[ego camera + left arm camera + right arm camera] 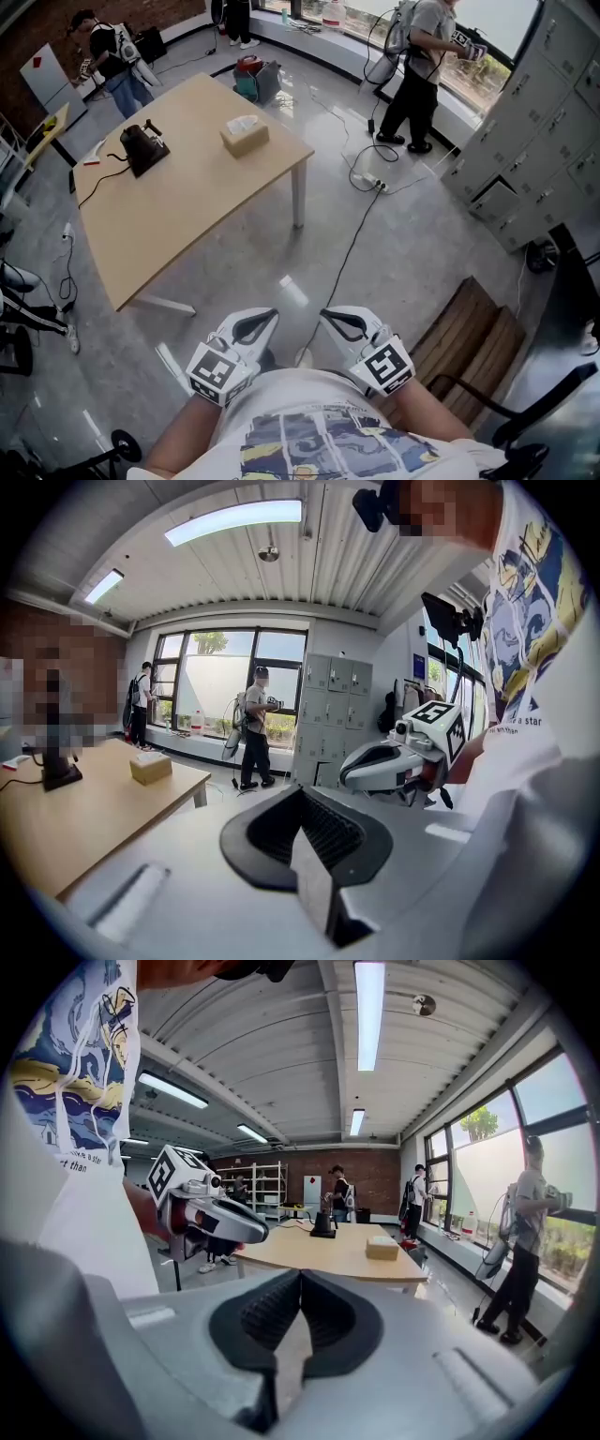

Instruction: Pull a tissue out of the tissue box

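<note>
The tan tissue box [244, 134] with a white tissue sticking out of its top stands on the far part of the wooden table [187, 206], well ahead of me. Both grippers are held close to my body, far short of the table. My left gripper [270, 317] is shut with nothing between its pads. My right gripper [326, 317] is shut and empty too. The left gripper view shows its own jaws [302, 791] closed, the box [150, 767] far off to the left, and the right gripper [394, 761] alongside. The right gripper view shows the box [382, 1248] beyond closed jaws [300, 1275].
A black device [142, 147] with a cable sits on the table left of the box. Cables and a power strip [367, 181] lie on the floor. A wooden bench [469, 333] and grey lockers [544, 122] are at right. People stand near the window [412, 75] and at far left [112, 56].
</note>
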{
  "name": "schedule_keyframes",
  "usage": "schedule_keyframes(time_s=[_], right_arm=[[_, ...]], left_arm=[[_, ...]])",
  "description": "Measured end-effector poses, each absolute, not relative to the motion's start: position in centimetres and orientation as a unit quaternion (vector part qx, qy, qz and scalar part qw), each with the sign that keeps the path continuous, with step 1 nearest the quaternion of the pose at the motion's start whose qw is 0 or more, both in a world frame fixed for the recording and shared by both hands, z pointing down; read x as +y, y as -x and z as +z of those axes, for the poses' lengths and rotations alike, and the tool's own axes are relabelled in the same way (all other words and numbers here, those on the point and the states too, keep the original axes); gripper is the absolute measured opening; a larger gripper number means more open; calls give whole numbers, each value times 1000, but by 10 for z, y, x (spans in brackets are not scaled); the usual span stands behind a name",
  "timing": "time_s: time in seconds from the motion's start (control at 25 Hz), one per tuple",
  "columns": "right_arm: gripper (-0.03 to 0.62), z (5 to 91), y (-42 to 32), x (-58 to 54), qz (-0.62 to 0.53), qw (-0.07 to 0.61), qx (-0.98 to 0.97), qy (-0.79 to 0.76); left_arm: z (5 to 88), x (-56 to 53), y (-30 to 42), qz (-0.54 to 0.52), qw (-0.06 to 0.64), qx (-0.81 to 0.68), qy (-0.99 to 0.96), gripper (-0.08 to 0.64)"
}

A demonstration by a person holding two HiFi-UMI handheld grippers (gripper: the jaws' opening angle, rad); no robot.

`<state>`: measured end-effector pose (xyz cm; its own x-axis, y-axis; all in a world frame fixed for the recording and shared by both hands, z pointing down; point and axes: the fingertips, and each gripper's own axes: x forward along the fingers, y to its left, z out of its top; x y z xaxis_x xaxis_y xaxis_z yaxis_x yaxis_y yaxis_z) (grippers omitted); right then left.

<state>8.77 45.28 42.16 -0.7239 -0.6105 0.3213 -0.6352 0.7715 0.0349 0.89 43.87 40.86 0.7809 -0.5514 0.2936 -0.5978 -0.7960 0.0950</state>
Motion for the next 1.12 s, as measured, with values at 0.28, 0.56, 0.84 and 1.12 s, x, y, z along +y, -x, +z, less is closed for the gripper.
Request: schedule_keyframes(time_s=[0.28,0.56,0.84,1.12], right_arm=[[5,420,-86,447,38,157,-929,-332],[5,435,-77,429,51,176,-929,-321],[4,441,-61,371,62,183,-927,-323],[5,434,-40,286,60,196,-920,-333]], left_arm=[[405,430,-8,123,101,-311,-937,6],[411,410,1,126,109,-317,-934,6],[421,351,9,126,110,-303,-938,5],[417,264,24,113,102,-285,-946,5]])
